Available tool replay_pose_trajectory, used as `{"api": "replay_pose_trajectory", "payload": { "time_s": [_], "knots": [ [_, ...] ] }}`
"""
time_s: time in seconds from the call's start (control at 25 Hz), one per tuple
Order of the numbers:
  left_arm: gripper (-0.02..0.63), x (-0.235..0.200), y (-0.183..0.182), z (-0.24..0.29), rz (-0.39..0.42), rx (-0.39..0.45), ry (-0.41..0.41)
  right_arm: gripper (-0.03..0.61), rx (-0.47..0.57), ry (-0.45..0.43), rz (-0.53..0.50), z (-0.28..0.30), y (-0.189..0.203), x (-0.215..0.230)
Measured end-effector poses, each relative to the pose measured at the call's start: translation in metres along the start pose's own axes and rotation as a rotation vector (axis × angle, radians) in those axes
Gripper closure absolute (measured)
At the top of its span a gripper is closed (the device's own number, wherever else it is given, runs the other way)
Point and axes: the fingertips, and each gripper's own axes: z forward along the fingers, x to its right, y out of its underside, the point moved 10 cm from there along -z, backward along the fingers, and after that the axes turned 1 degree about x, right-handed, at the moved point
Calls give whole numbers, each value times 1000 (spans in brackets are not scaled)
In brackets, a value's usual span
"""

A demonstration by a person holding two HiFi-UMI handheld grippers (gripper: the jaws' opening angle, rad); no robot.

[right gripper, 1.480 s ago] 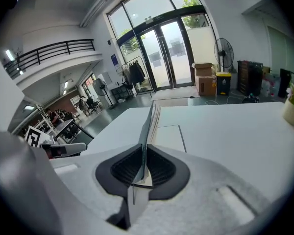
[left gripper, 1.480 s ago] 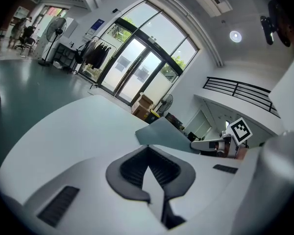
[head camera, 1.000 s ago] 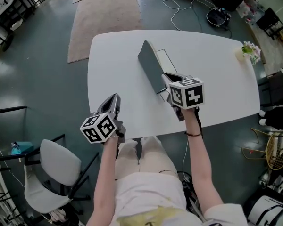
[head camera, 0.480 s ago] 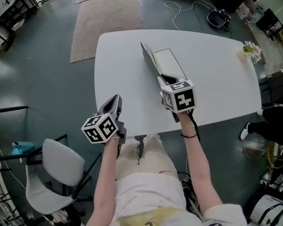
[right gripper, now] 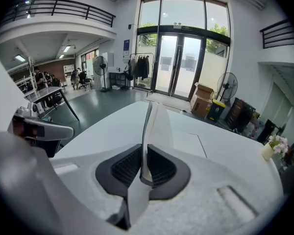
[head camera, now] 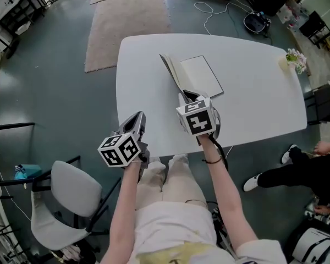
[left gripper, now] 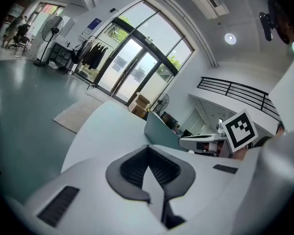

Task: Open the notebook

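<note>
The notebook [head camera: 201, 75] lies on the white table [head camera: 253, 103], with a blank white page facing up. Its grey cover [head camera: 173, 73] stands nearly upright along the left side, edge-on to the head view. My right gripper [head camera: 186, 97] is shut on the near corner of that cover; in the right gripper view the thin cover [right gripper: 148, 126] rises from between the pads of the right gripper [right gripper: 143, 166]. My left gripper [head camera: 137, 117] hovers over the table's near left edge, shut and holding nothing. The left gripper view looks over the left gripper [left gripper: 149, 173] to the raised cover [left gripper: 161, 132].
A small vase of flowers [head camera: 294, 60] stands at the table's far right end. A grey chair [head camera: 71, 199] is at my left. A person's legs [head camera: 294, 172] stand on the floor to the right. A rug [head camera: 129, 21] and cables [head camera: 253, 18] lie beyond the table.
My right gripper has drawn leftward and nearer with the cover, swinging it from leaning over the pages to nearly upright and baring the white page. The left gripper has shifted slightly. A person's legs have appeared at right.
</note>
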Motion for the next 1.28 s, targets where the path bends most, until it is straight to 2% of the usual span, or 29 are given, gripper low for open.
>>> {"api": "replay_pose_trajectory", "payload": {
  "time_s": [0.16,0.48,0.84,1.28],
  "knots": [
    [614,-3,1,-5,-4,11,-13,541,9,-27,-42,9,2,-14],
    [614,-9,2,-15,-10,22,-46,541,-35,-27,-101,27,15,-44],
    [614,-19,7,-27,-22,21,-77,538,-83,-56,-122,50,29,-59],
    [614,-34,8,-38,-36,16,-85,535,-119,-33,-147,67,38,-78]
  ]
}}
